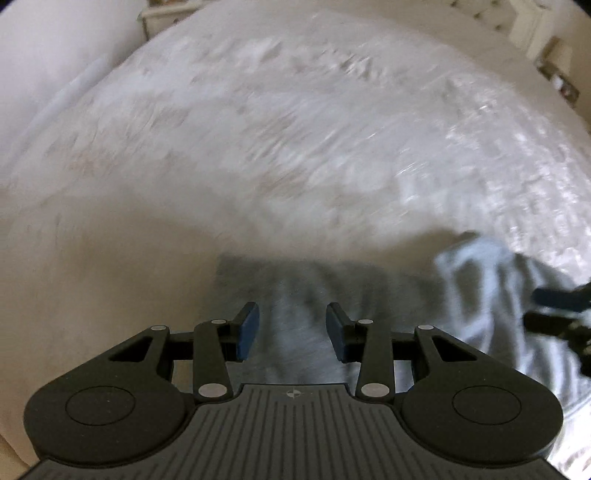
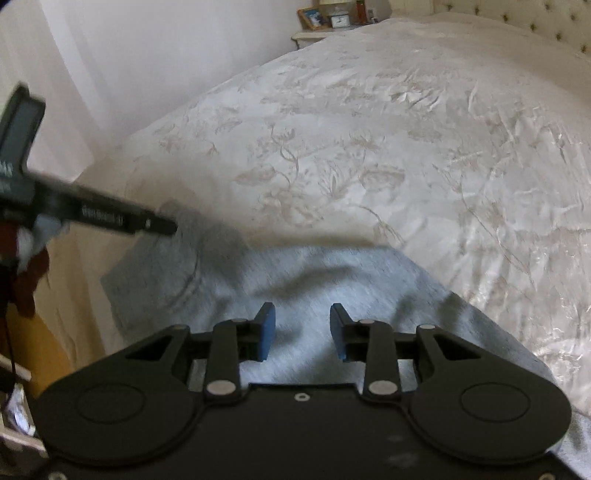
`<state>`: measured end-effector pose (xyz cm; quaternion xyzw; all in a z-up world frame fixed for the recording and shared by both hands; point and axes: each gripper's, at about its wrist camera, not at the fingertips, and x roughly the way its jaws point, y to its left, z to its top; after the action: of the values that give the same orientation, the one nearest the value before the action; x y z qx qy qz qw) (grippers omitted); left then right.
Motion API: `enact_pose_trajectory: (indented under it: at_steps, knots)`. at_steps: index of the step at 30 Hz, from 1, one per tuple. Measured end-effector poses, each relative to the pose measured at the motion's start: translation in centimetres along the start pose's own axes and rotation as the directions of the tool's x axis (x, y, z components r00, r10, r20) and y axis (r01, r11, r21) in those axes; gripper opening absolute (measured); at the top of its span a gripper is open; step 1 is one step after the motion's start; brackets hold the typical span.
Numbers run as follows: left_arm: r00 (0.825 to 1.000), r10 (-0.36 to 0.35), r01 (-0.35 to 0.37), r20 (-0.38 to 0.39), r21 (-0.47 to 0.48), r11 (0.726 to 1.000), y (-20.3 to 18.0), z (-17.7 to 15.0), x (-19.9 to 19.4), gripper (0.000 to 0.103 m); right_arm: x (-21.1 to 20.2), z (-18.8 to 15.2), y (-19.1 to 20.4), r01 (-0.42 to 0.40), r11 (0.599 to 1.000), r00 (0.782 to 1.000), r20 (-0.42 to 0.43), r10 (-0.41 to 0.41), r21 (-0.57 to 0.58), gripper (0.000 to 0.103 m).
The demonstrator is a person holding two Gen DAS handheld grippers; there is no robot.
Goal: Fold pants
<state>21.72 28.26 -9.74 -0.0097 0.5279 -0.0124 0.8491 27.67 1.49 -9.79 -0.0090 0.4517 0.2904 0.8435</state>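
Grey pants [image 1: 310,295] lie at the near edge of a bed with a pale floral cover [image 1: 295,129]. My left gripper [image 1: 292,328] is open just above the grey cloth, nothing between its blue pads. The view is blurred by motion. The cloth bunches in folds at the right [image 1: 480,291], where my right gripper's fingers [image 1: 554,310] show. In the right wrist view the pants [image 2: 306,291] spread under my right gripper [image 2: 303,330], which is open and empty. My left gripper [image 2: 110,218] comes in from the left over the pants' far left corner.
The bedcover [image 2: 388,147] fills most of both views. A nightstand [image 2: 314,35] with a framed picture and a clock stands at the bed's far left corner. A tufted headboard [image 2: 535,22] is at the far right. The bed's left side [image 2: 85,258] drops off.
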Motion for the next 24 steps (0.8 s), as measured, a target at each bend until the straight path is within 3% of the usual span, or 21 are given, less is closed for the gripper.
enact_pose_trajectory:
  at_steps: [4,8,13,15,18,24]
  knots:
    - [0.999,-0.023,0.021,-0.048,-0.051,0.998,2.9,-1.0,1.0,0.039,0.2,1.4,2.4,-0.015,0.999,0.999,0.040,0.013,0.029,0.036]
    - [0.993,-0.087,0.082,-0.083,-0.060,0.995,4.8,-2.5,1.3,0.039,3.3,2.3,5.5,-0.044,0.999,0.999,0.006,0.044,0.000,0.035]
    - [0.978,-0.185,0.180,-0.095,-0.055,0.982,6.5,-3.4,1.1,0.042,10.2,3.0,6.0,0.047,0.996,0.993,-0.109,-0.038,0.079,0.037]
    - [0.970,-0.221,0.215,-0.102,-0.065,0.974,7.2,-3.5,1.3,0.051,12.2,3.1,5.3,0.079,0.986,0.989,-0.137,-0.059,0.146,0.037]
    - [0.951,-0.281,0.274,-0.133,-0.068,0.959,7.7,-3.7,2.0,0.062,12.0,3.2,5.2,0.112,0.968,0.989,-0.117,-0.087,0.226,0.039]
    - [0.914,-0.359,0.356,-0.186,-0.050,0.933,7.4,-3.6,4.5,0.072,7.3,1.8,8.4,0.134,0.967,0.991,-0.036,-0.129,0.218,0.044]
